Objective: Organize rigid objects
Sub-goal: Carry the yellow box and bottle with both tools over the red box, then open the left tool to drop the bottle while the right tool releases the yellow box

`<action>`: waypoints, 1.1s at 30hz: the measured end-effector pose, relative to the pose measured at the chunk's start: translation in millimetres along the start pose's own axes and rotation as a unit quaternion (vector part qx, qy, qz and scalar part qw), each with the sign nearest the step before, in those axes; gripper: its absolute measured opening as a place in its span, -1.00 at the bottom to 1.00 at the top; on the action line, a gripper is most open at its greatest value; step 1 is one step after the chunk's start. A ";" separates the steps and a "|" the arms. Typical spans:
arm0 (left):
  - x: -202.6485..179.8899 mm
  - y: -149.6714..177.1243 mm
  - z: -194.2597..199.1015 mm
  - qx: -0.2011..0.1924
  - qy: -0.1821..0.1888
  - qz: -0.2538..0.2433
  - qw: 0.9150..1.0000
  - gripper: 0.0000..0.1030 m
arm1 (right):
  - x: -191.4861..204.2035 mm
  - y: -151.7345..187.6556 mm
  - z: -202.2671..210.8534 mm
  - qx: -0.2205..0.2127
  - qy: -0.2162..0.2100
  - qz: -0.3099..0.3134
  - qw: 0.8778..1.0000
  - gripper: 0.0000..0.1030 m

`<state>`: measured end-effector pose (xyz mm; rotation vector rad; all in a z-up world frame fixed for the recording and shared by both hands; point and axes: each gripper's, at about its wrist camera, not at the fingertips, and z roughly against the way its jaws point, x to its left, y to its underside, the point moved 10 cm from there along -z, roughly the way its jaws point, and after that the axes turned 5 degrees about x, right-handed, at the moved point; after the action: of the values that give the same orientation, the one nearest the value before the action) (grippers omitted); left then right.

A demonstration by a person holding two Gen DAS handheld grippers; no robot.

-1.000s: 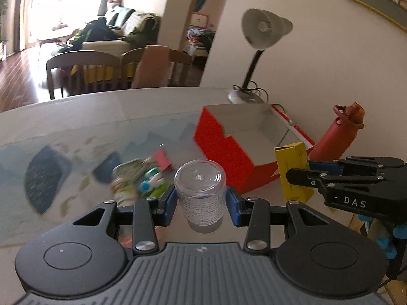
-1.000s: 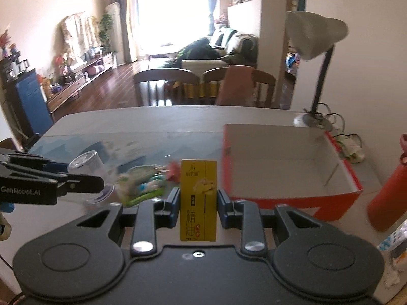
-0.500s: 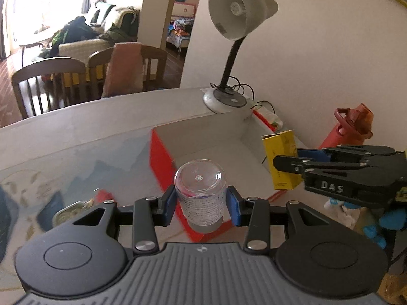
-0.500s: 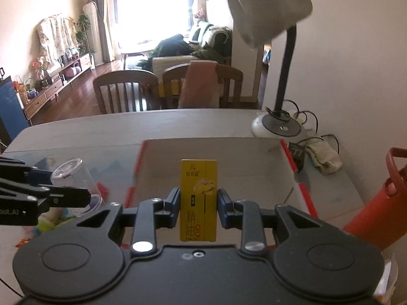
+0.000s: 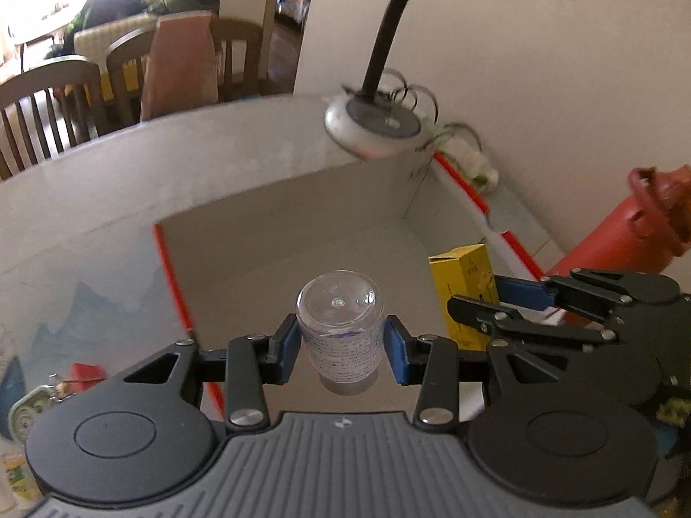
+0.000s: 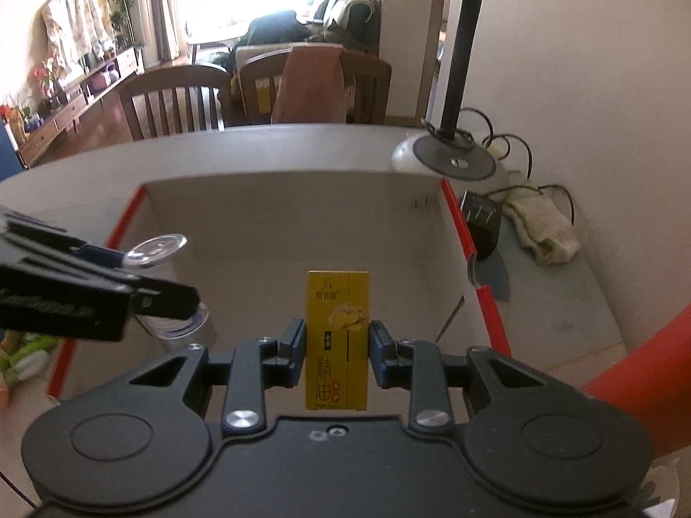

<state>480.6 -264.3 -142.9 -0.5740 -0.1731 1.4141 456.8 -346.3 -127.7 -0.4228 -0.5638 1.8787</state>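
Observation:
My left gripper (image 5: 341, 347) is shut on a clear plastic bottle (image 5: 340, 328), held upside down over the open red box (image 5: 276, 259). My right gripper (image 6: 337, 352) is shut on a yellow carton (image 6: 337, 336), also held above the inside of the red box (image 6: 280, 224). In the left wrist view the yellow carton (image 5: 464, 285) and the right gripper (image 5: 496, 302) show at the right. In the right wrist view the clear bottle (image 6: 164, 267) and the left gripper (image 6: 160, 285) show at the left. The box's white inside is bare.
A desk lamp (image 5: 373, 123) stands just behind the box, with cables and a cloth (image 6: 544, 228) beside it. A red flask (image 5: 635, 233) stands to the box's right. Loose items (image 5: 39, 401) lie on the table to the left. Chairs (image 6: 172, 99) stand beyond the far edge.
Both grippers have moved forward and to the right with their objects, from beside the loose items to above the inside of the red box. Both stay shut.

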 end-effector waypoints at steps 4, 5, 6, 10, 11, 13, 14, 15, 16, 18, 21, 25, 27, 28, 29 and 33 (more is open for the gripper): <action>3.0 -0.6 -32.9 0.037 -0.007 0.005 0.999 -0.20 | -7.0 6.5 -18.1 0.017 0.004 0.012 1.000 -0.43; 2.9 -1.5 -39.6 0.043 -0.008 0.004 0.999 -0.20 | -8.2 7.9 -22.2 0.022 0.005 0.015 1.000 -0.43; 3.4 -1.2 -47.2 0.052 -0.011 0.003 0.999 -0.20 | -9.5 9.0 -25.4 0.026 0.007 0.015 1.000 -0.43; 1.9 2.1 -67.7 0.080 -0.009 0.004 0.997 -0.20 | -15.0 13.0 -39.0 0.044 0.006 0.018 0.999 -0.43; 1.8 2.7 -70.1 0.084 -0.009 0.005 0.996 -0.20 | -15.1 14.5 -41.5 0.050 0.006 0.019 0.999 -0.43; 1.9 3.8 -76.5 0.093 -0.008 0.009 0.996 -0.20 | -14.6 16.2 -47.1 0.058 0.003 0.021 0.998 -0.43; 1.3 3.8 -78.2 0.095 -0.008 0.009 0.995 -0.20 | -14.0 17.5 -48.8 0.062 0.001 0.024 0.998 -0.43; 0.9 3.6 -80.6 0.098 -0.007 0.010 0.995 -0.20 | -13.3 18.7 -49.9 0.064 0.001 0.026 0.998 -0.43; 0.4 3.3 -82.8 0.100 -0.007 0.009 0.995 -0.20 | -12.7 19.7 -50.6 0.066 0.001 0.027 0.997 -0.43; -0.8 2.3 -86.2 0.102 -0.008 0.006 0.995 -0.20 | -11.2 22.0 -52.8 0.071 -0.001 0.030 0.997 -0.43; -2.3 -2.2 -89.8 0.102 -0.009 0.004 0.995 -0.20 | -11.6 24.7 -58.4 0.083 0.000 0.028 0.996 -0.43; -1.5 -6.5 -94.8 0.106 -0.015 -0.001 0.994 -0.20 | -11.2 26.7 -63.4 0.090 0.002 0.027 0.996 -0.45; 0.0 -7.7 -99.7 0.111 -0.028 -0.004 0.993 -0.20 | -11.0 27.3 -65.5 0.093 0.004 0.027 0.995 -0.45; 1.3 -7.2 -102.5 0.116 -0.035 -0.006 0.993 -0.20 | -11.7 26.7 -66.0 0.093 0.003 0.026 0.995 -0.45; 2.4 -7.3 -104.6 0.118 -0.039 -0.006 0.992 -0.20 | -12.1 25.9 -65.6 0.092 0.001 0.025 0.995 -0.46; 5.2 -8.4 -105.5 0.118 -0.042 0.000 0.992 -0.20 | -15.5 22.2 -60.7 0.085 -0.008 0.013 0.996 -0.41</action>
<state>535.7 -288.5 -230.0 -0.3209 -0.0713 1.4352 477.9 -356.6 -189.8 -0.3047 -0.4054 1.9385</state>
